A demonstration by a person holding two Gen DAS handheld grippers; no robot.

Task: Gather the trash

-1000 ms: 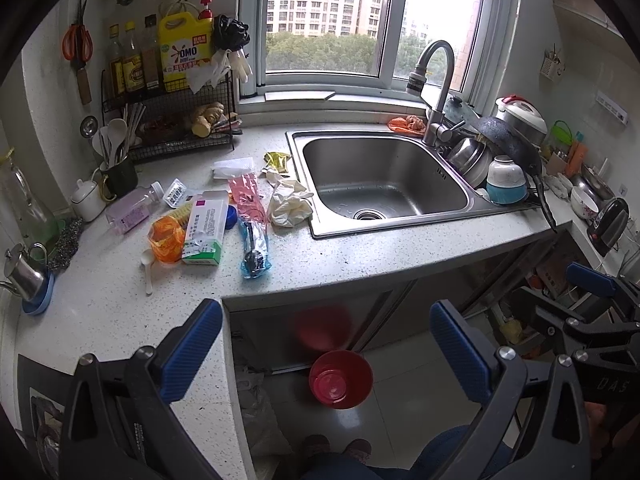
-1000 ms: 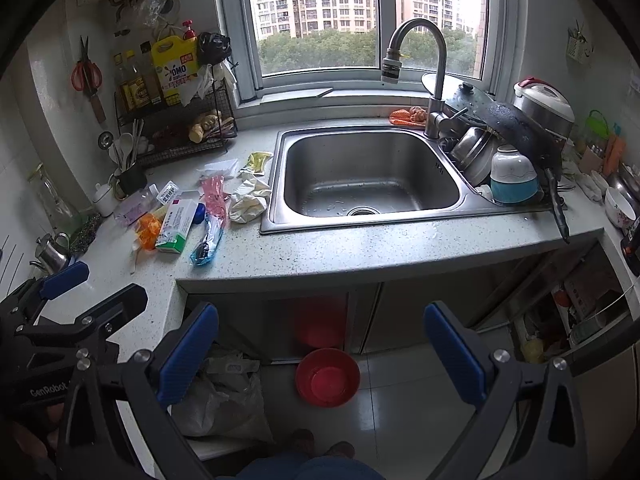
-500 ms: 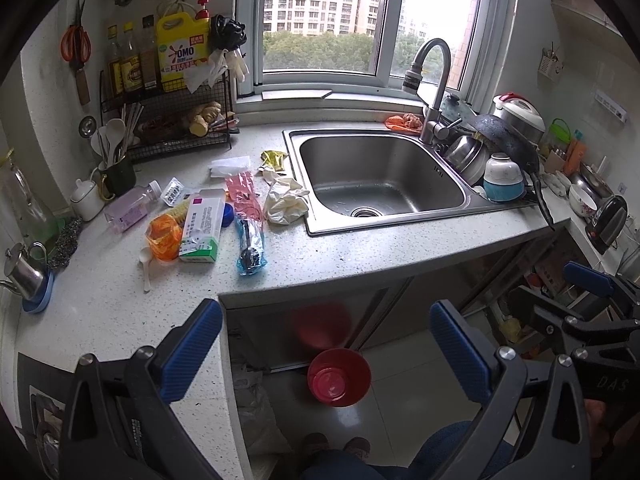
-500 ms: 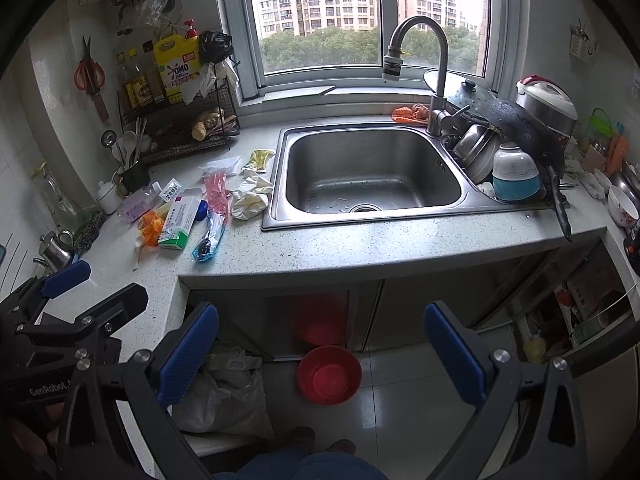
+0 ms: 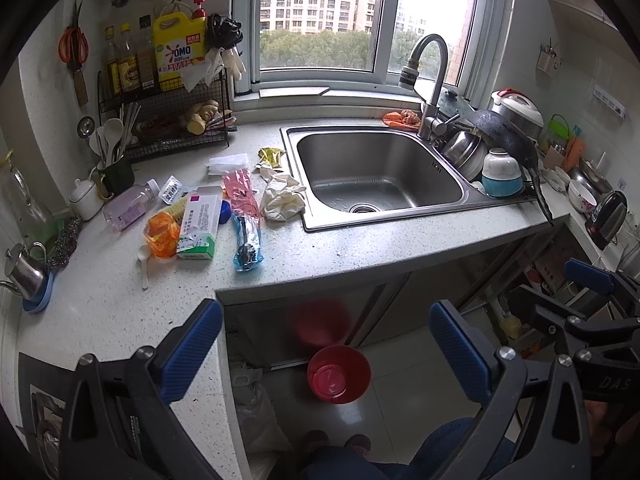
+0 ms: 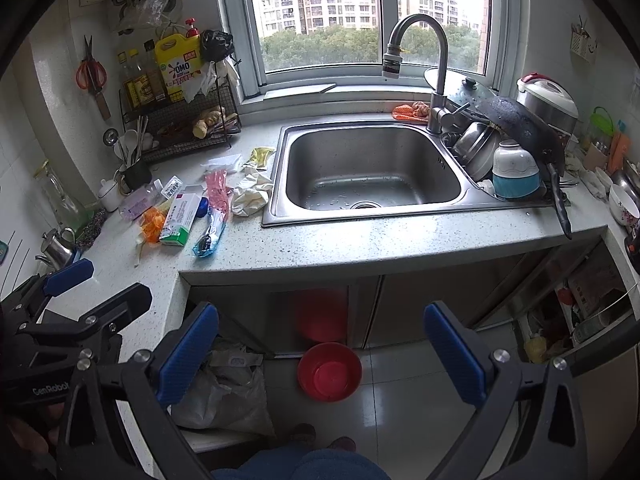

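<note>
Both tools hang wide open and empty in front of a cluttered kitchen corner: the left hand-held gripper (image 5: 322,344) and the right hand-held gripper (image 6: 320,344) are poised over the floor, short of the worktop (image 5: 360,248). Since a second ago the view has crept only slightly nearer the litter, and nothing on the stone has shifted, so collecting looks not yet begun. The trash lies in a loose cluster left of the sink (image 5: 380,176): a crumpled white wrapper (image 5: 282,196) beside the basin's rim, a pink-and-blue plastic packet (image 5: 246,224), a green-and-white carton (image 5: 199,226) and an orange wrapper (image 5: 161,236) touching it. Below the worktop's edge stand a red bin (image 5: 338,374) and, in the right view, a pale bag (image 6: 224,392), either a likely destination.
</note>
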